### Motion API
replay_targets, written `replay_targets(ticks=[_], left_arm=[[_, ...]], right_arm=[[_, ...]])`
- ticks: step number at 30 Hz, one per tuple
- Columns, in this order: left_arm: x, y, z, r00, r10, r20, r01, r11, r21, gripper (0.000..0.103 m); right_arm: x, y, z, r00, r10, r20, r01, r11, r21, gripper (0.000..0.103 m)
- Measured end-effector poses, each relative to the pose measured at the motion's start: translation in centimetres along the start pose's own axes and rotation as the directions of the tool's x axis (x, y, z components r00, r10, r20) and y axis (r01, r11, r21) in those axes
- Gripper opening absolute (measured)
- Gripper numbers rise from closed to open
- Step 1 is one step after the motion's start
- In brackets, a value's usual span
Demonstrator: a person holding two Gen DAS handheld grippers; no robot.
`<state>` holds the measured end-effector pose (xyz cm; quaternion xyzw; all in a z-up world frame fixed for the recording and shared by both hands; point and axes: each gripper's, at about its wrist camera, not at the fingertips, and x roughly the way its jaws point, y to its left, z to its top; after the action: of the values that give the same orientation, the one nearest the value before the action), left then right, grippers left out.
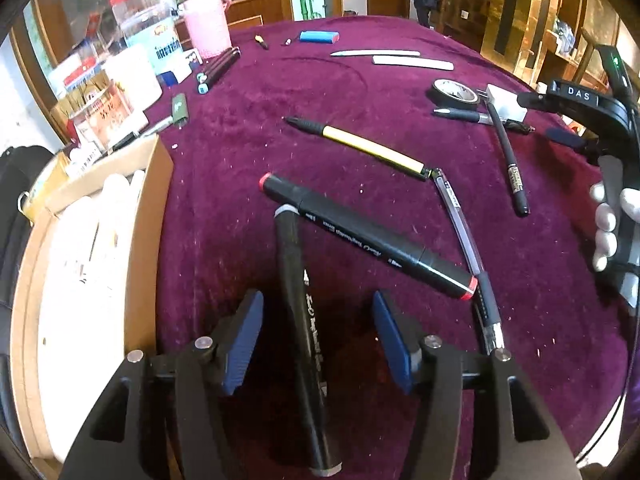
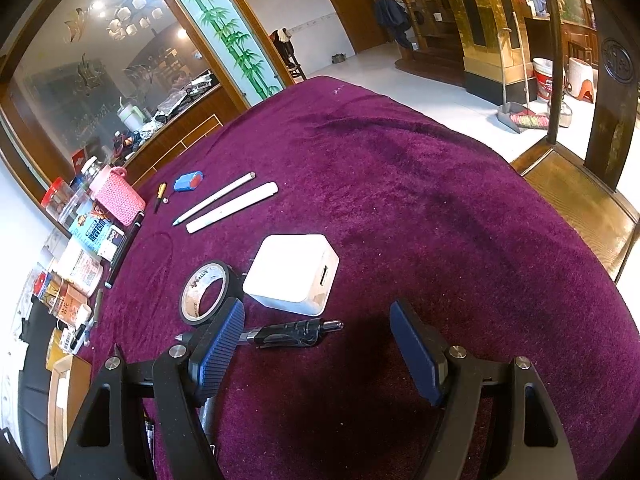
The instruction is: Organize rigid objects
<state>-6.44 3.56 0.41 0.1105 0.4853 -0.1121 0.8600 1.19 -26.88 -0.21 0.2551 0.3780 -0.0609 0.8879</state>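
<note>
My left gripper (image 1: 318, 336): jaws apart, a grey-capped black marker (image 1: 298, 320) lying loose between the pads, untouched. At 12 o'clock, a red-capped marker (image 1: 368, 236) crosses its tip. Further, a yellow pen (image 1: 372, 148). At 9 o'clock, a cardboard box (image 1: 148, 240).

My right gripper (image 2: 318, 344): jaws wide, empty. Beyond at 12 o'clock, a black pen (image 2: 288, 332), then a white charger (image 2: 292, 272) beside a tape roll (image 2: 206, 290).
</note>
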Motion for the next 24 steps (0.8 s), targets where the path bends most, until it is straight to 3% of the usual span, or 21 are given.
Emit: replay_targets(ticks=[1, 3, 5, 11, 17, 24], left_arm=[[0.0, 0.0, -0.1, 1.0, 0.0, 0.006, 0.0, 1.0, -0.002, 0.055], [-0.2, 0.1, -0.4, 0.999, -0.039, 0.017, 0.039, 0.999, -0.005, 0.042], [-0.6, 0.2, -0.7, 0.998, -0.06, 0.02, 0.06, 0.998, -0.015, 0.019], [-0.9, 1.2, -1.1, 0.994, -0.108, 0.023, 0.11, 0.991, -0.078, 0.017], [-0.8, -0.3, -1.2, 0.998, -0.033, 0.056, 0.034, 0.999, -0.015, 0.018], [-3.4, 1.3, -2.0, 0.984, -0.138, 0.116, 0.149, 0.985, -0.092, 0.016]], right_arm=[[0.0, 0.0, 0.0, 1.0, 0.0, 0.0, 0.0, 1.0, 0.0, 0.079], [0.0, 0.0, 0.0, 1.0, 0.0, -0.002, 0.0, 1.0, 0.0, 0.079], [0.0, -0.1, 0.0, 1.0, 0.001, -0.002, -0.001, 1.0, 0.003, 0.079], [0.2, -0.2, -0.1, 1.0, -0.001, -0.003, 0.001, 1.0, 0.006, 0.079], [0.2, -0.2, -0.1, 1.0, -0.001, -0.002, 0.001, 1.0, 0.005, 0.079], [0.3, -0.2, -0.1, 1.0, -0.004, -0.001, 0.004, 1.0, 0.003, 0.079]])
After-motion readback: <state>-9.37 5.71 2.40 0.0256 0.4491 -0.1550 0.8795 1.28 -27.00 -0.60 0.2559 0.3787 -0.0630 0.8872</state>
